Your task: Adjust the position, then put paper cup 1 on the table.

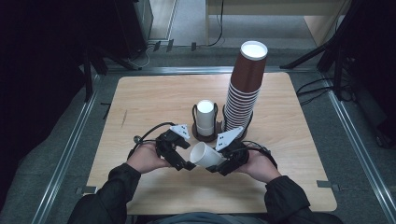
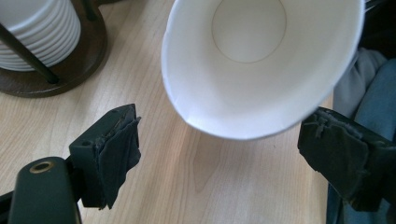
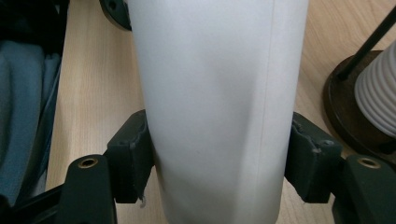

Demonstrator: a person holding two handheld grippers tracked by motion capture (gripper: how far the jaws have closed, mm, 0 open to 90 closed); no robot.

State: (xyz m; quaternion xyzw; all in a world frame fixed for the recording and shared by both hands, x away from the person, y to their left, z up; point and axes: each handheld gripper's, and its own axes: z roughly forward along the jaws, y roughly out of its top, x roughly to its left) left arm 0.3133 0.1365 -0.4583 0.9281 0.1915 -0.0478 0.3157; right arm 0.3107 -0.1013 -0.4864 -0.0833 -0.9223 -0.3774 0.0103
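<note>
My right tool (image 1: 223, 164) is clenched on a plain white paper cup (image 1: 205, 156), held on its side just above the worktop (image 1: 154, 98), in front of the two cup holders. Its wall is smooth with one faint seam, slightly squeezed at my grip; its empty mouth faces my left tool (image 1: 183, 160), whose jaws stand apart, touching nothing.

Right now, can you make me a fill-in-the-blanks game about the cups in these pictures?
1. The right gripper is shut on a ____ paper cup.
2. The left gripper has its jaws ____, facing the cup's mouth.
3. The tall stack of cups is ____ on the outside.
4. The table is made of ____.

Missing words: white; open; brown; wood
</note>
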